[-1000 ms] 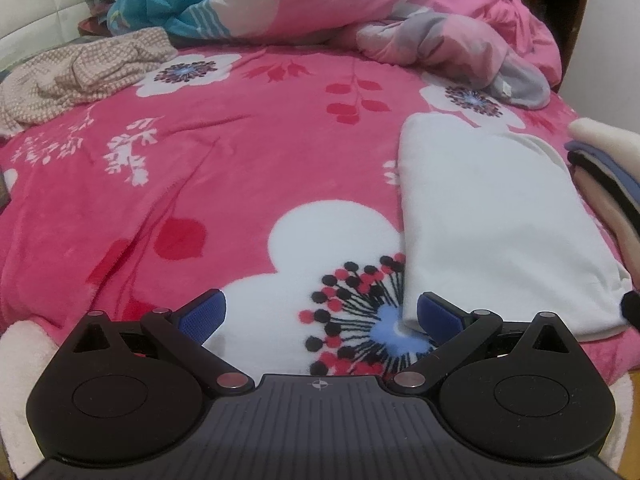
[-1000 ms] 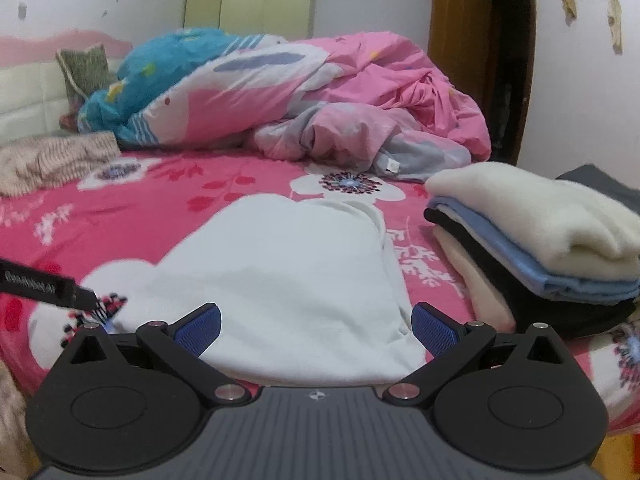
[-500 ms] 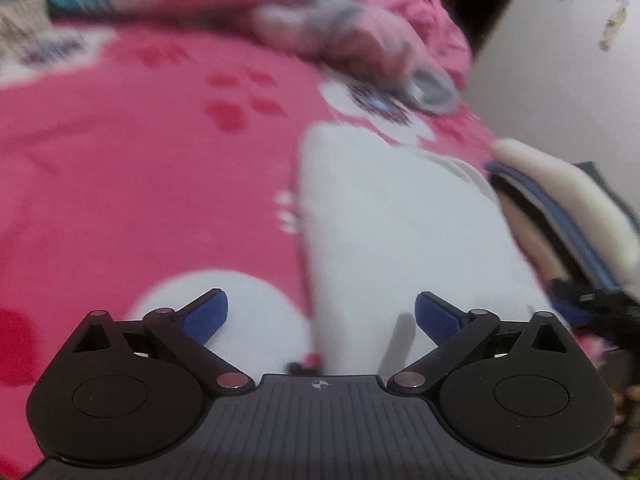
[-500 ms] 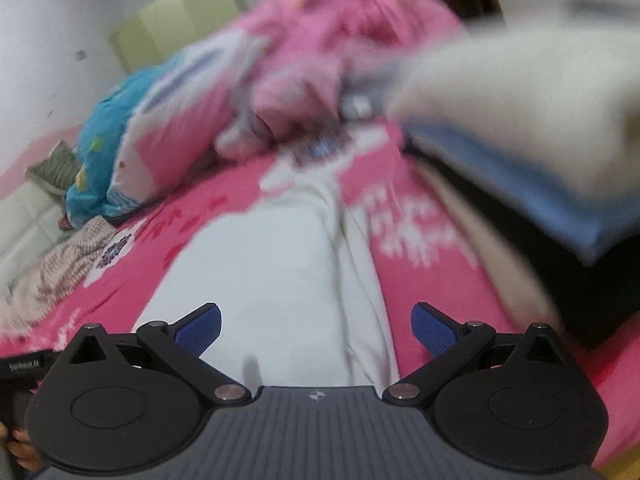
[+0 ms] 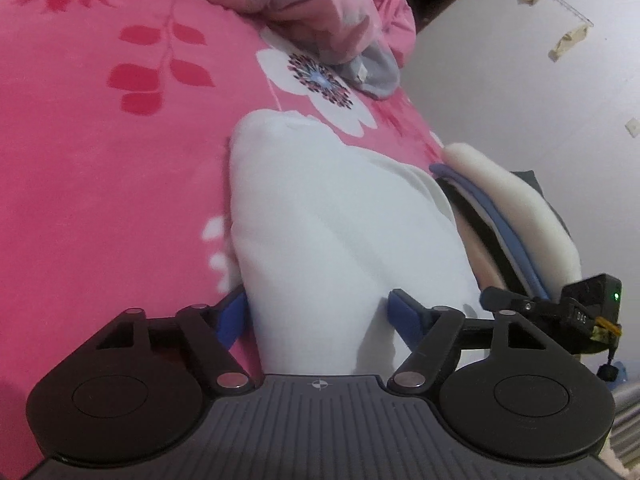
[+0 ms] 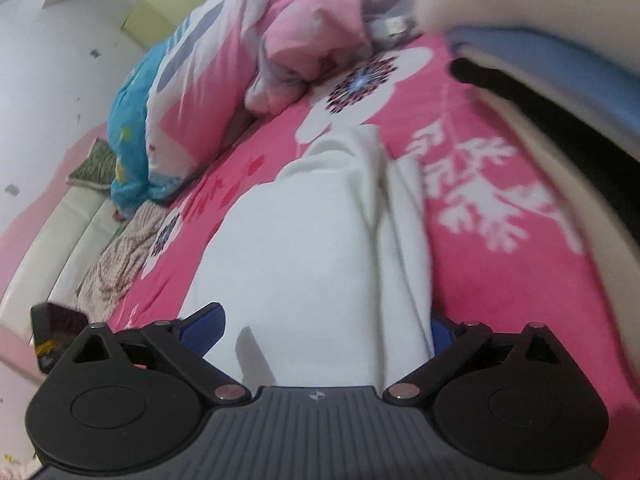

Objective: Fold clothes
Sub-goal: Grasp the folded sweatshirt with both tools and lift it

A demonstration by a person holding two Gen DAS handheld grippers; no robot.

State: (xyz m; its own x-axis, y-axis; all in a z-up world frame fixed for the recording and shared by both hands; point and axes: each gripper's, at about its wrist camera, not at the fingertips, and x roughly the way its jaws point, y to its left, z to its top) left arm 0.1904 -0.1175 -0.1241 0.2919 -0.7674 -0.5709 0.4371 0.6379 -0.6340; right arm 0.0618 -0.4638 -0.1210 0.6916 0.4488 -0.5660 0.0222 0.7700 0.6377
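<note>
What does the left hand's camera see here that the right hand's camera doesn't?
Only the left wrist view shows the right gripper from the side and bits of tape on the wall. Only the right wrist view shows the blue quilt, a beige knit garment and a phone. Both show the white garment on the pink blanket, beside the folded pile.

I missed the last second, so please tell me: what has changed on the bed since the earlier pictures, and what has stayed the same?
Both grippers came down and forward onto the near edge of the white garment. The left gripper has just been closing its jaws, with the white cloth between them; the right gripper straddles the same edge, open. The garment lies flat as before, and the folded stack beside it is unchanged.
</note>
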